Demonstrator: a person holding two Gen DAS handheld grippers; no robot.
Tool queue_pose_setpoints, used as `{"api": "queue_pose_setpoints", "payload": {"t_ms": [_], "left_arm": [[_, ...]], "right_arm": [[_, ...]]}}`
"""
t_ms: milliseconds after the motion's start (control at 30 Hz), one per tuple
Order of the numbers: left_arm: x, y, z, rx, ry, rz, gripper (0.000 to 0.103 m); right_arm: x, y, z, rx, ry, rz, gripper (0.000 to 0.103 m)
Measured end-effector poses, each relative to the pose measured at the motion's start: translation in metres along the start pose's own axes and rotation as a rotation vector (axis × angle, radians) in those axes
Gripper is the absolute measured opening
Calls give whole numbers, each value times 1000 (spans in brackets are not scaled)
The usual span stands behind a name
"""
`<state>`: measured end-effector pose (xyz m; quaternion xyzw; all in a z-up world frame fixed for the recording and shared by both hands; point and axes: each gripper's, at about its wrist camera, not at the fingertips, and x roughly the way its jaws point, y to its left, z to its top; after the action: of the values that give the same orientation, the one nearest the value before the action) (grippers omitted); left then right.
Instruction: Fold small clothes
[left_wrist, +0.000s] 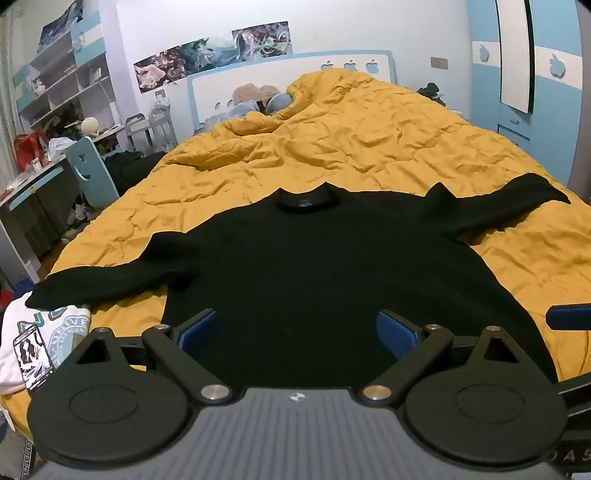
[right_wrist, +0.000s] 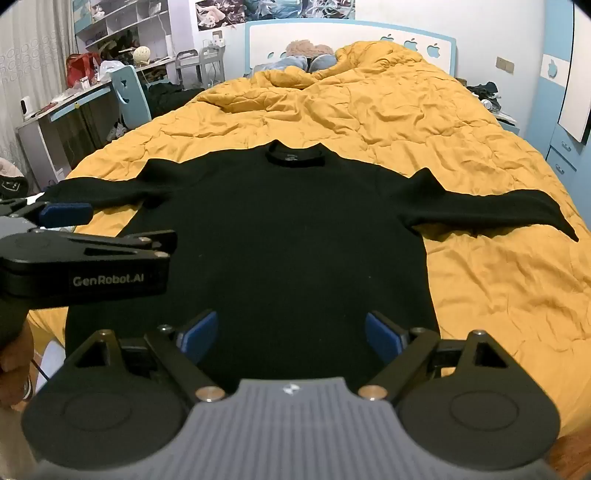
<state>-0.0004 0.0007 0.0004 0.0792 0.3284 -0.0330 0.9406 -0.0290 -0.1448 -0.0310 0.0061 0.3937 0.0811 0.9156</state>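
— Two grippers hover above the near hem of one garment. Where does it lie?

— The black sweater (left_wrist: 295, 266) lies flat, front up, on the yellow quilt (left_wrist: 369, 147) that covers the bed; its collar (left_wrist: 308, 199) points toward the headboard (left_wrist: 280, 74), and both sleeves are spread outward. The sleeve on the left (left_wrist: 103, 280) reaches the bed's edge, its cuff just beside a white printed shirt (left_wrist: 40, 332). The sleeve on the right (left_wrist: 506, 203) runs out across the quilt, with a small peak of fabric raised at the shoulder.

— State of the left gripper?

— The left gripper (left_wrist: 297, 332) stands spread wide, its blue pads (left_wrist: 199, 328) well apart, with nothing between them; the sweater's lower body shows in the gap. Whether the pads touch the cloth I cannot tell. In the right wrist view the same tool (right_wrist: 66, 216) appears from the side, over the left edge of the garment.

— And the right gripper?

— The right gripper (right_wrist: 291, 332) is likewise released, fingers (right_wrist: 384, 336) far apart and holding nothing, aimed at the hem nearer the sweater's right side. One of its blue pads enters the left wrist view at the right margin (left_wrist: 569, 317).

— Surroundings?

— A phone (left_wrist: 31, 350) rests on the white shirt. Beyond the bed's left side stand a desk (right_wrist: 55, 110), a blue chair (right_wrist: 131, 92) and shelves (right_wrist: 122, 22); plush toys (right_wrist: 306, 55) sit by the headboard.
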Motion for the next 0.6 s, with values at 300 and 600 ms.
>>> {"api": "queue_pose_setpoints", "payload": {"t_ms": [300,600], "left_arm": [[10,-6,-4,8,14,6,103],[9,-2,-2,5,17,0,103]], "right_arm": [[0,0,0,-1,-1,-1,83],[0,1,0,-1,0,-2,83]]}}
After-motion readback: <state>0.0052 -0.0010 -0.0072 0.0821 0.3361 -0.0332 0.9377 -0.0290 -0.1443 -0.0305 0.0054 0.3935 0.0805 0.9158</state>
